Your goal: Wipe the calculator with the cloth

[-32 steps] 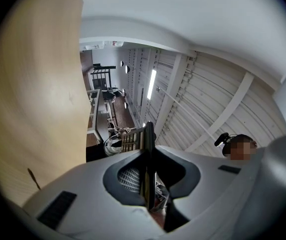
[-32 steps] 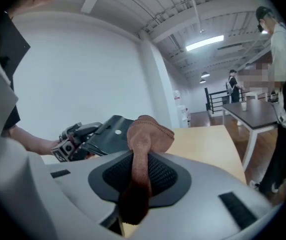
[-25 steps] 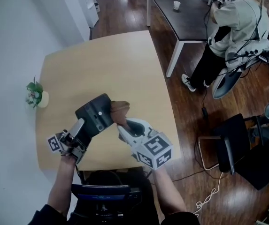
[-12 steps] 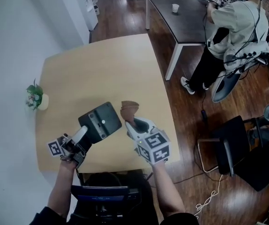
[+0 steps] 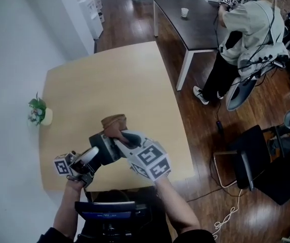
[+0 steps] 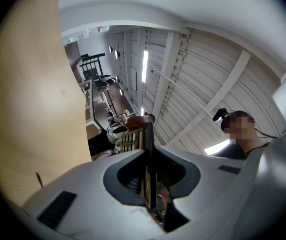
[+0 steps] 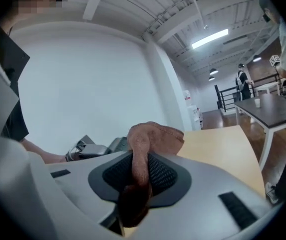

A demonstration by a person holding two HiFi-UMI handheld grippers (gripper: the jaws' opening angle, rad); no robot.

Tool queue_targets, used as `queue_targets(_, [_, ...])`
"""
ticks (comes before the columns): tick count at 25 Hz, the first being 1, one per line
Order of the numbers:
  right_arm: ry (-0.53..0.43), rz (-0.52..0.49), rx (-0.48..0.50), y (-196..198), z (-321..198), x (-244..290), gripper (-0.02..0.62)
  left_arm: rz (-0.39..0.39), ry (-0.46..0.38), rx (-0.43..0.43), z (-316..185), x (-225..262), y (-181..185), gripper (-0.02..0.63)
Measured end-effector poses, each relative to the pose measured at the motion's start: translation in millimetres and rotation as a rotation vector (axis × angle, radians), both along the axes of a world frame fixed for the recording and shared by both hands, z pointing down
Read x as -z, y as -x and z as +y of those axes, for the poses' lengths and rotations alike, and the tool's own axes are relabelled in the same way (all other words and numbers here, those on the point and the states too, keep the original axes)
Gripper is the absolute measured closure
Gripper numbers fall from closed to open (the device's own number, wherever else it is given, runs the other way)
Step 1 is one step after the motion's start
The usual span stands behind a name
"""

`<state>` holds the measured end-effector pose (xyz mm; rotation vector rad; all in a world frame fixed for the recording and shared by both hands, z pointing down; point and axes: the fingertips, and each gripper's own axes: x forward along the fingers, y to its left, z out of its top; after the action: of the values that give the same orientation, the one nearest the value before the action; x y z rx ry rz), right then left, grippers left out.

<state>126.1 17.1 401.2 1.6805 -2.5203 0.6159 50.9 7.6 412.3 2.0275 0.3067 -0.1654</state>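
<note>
Above the front of the tan table (image 5: 109,80), my left gripper (image 5: 94,156) is shut on the near end of the dark calculator (image 5: 104,147). In the left gripper view the calculator (image 6: 148,159) stands edge-on between the jaws of the left gripper (image 6: 147,189), its keys facing left. My right gripper (image 5: 118,137) is shut on a brown cloth (image 5: 113,125), and the cloth lies against the calculator's far end. The right gripper view shows the cloth (image 7: 150,136) bunched out past the tips of the right gripper (image 7: 135,181), with the left gripper (image 7: 85,150) just beyond it.
A small potted plant (image 5: 38,109) stands at the table's left edge. A dark table (image 5: 198,27) with a white cup (image 5: 184,12) is at the back right, and a person (image 5: 241,34) stands beside it. A black chair (image 5: 258,158) is to the right.
The right gripper has carried the cloth left and onto the calculator. The left gripper has drawn the calculator a little nearer the table's front edge and rolled it.
</note>
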Motion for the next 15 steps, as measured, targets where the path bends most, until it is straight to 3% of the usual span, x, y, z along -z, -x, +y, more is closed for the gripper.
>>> queue_targets(2, [0.030, -0.013, -0.031, -18, -1, -14, 0.511, -0.012, -0.020, -0.014, -2, -6, 8, 0.548])
queue_targets(4, [0.081, -0.003, -0.070, -38, 2, -40, 0.509, 0.007, 0.035, -0.027, 2, -3, 7, 0.543])
queue_targets(7, [0.230, 0.058, -0.174, -75, 21, -99, 0.512, -0.014, 0.077, -0.055, 4, -22, 11, 0.555])
queue_targets(11, [0.320, 0.015, -0.229, -90, 54, -136, 0.512, -0.231, 0.069, -0.177, 4, -93, 14, 0.551])
queue_targets(15, [0.371, -0.007, -0.150, -62, 71, -160, 0.514, -0.429, 0.159, -0.346, 12, -169, 15, 0.549])
